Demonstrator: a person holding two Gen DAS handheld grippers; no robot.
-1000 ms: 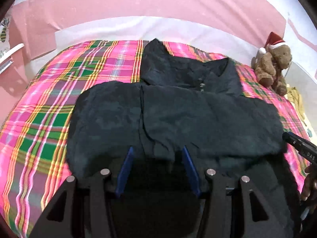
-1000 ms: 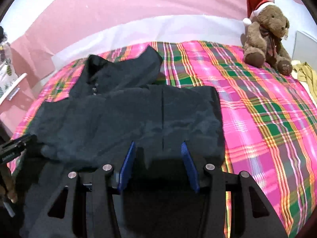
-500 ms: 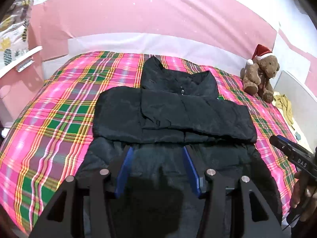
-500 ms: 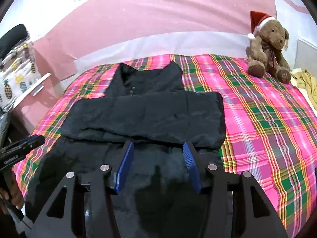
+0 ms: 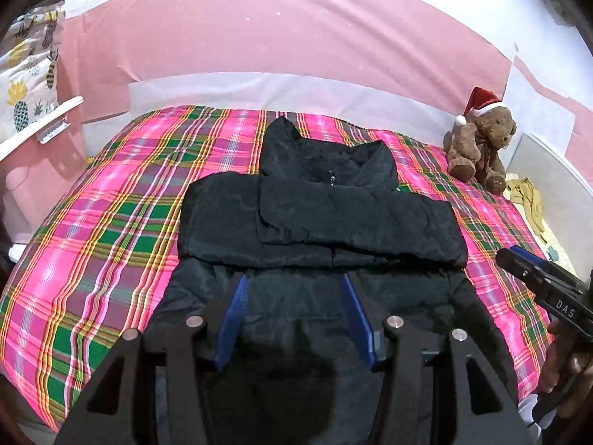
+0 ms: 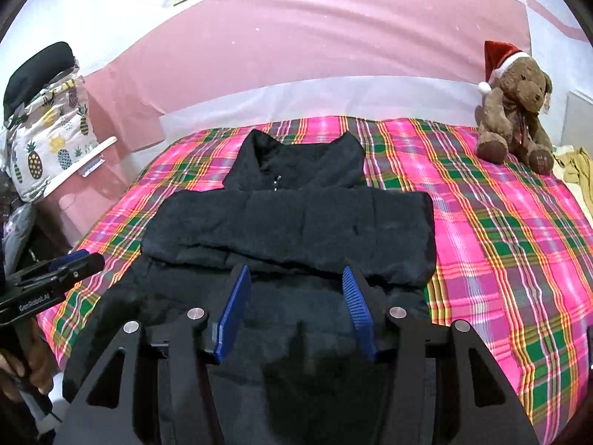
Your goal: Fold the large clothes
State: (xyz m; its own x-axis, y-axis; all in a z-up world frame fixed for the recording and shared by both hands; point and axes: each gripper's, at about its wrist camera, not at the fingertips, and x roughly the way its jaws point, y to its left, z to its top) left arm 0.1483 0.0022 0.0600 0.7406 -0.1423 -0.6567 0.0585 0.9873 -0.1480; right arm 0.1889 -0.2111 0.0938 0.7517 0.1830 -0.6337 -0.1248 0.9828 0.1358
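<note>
A large black padded jacket (image 5: 318, 230) lies flat on a pink plaid bed (image 5: 111, 230), collar at the far end, both sleeves folded across the chest. It also shows in the right wrist view (image 6: 289, 230). My left gripper (image 5: 294, 285) is open and empty, held above the jacket's lower half. My right gripper (image 6: 294, 278) is open and empty above the same lower part. The right gripper also shows at the right edge of the left wrist view (image 5: 537, 282). The left gripper shows at the left edge of the right wrist view (image 6: 55, 274).
A brown teddy bear with a Santa hat (image 5: 478, 148) sits at the bed's far right corner, also in the right wrist view (image 6: 515, 111). A yellow cloth (image 5: 528, 200) lies beside it. A pineapple-print cushion (image 6: 48, 141) stands at the left. A pink wall rises behind.
Both grippers have drawn back and up from the jacket. They were low over the folded sleeves; now more of the jacket and bed is in view. Both stay open.
</note>
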